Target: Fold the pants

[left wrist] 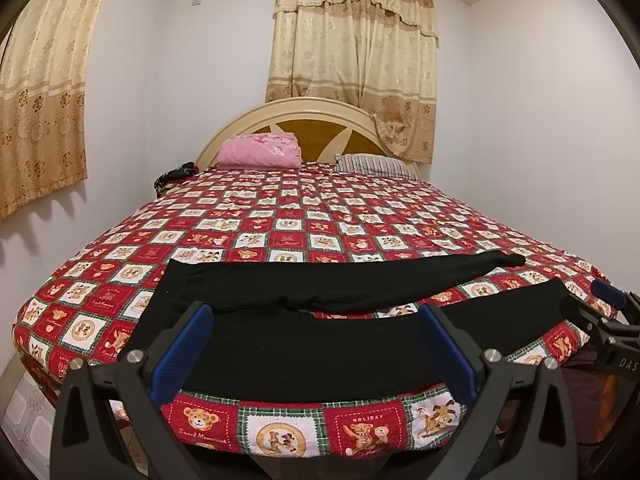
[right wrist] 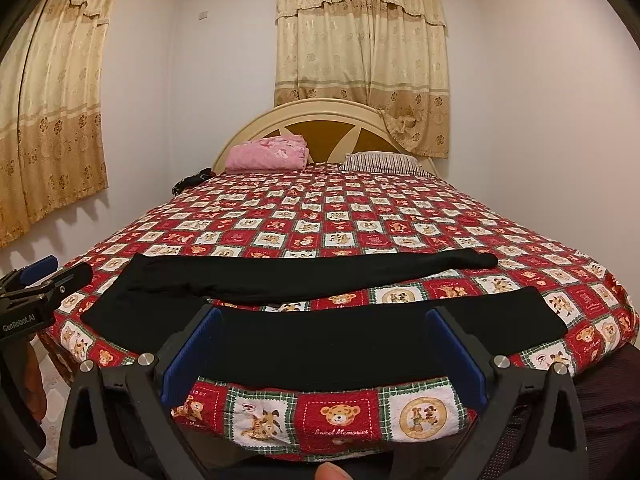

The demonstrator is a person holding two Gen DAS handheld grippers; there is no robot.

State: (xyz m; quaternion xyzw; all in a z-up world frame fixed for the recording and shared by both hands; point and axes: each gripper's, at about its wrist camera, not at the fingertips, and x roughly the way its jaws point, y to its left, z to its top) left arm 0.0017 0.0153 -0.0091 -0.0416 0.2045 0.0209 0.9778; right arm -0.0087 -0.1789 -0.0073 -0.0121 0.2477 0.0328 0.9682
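Note:
Black pants (left wrist: pixel 312 344) lie flat across the near edge of the bed, waist at the left, both legs stretched to the right with a gap between them; they also show in the right wrist view (right wrist: pixel 320 344). My left gripper (left wrist: pixel 316 320) is open and empty, just above the near leg by the waist end. My right gripper (right wrist: pixel 324 320) is open and empty, above the middle of the near leg. Each gripper shows in the other's view, the right one (left wrist: pixel 592 304) beside the near leg's cuff, the left one (right wrist: pixel 52 272) beside the waist.
The bed (left wrist: pixel 280 216) has a red checked teddy-bear cover. A folded pink blanket (left wrist: pixel 260 151) and a striped pillow (left wrist: pixel 372 165) lie by the headboard (left wrist: pixel 304 120). A dark item (left wrist: pixel 176 174) sits at the far left edge. Curtains and white walls surround the bed.

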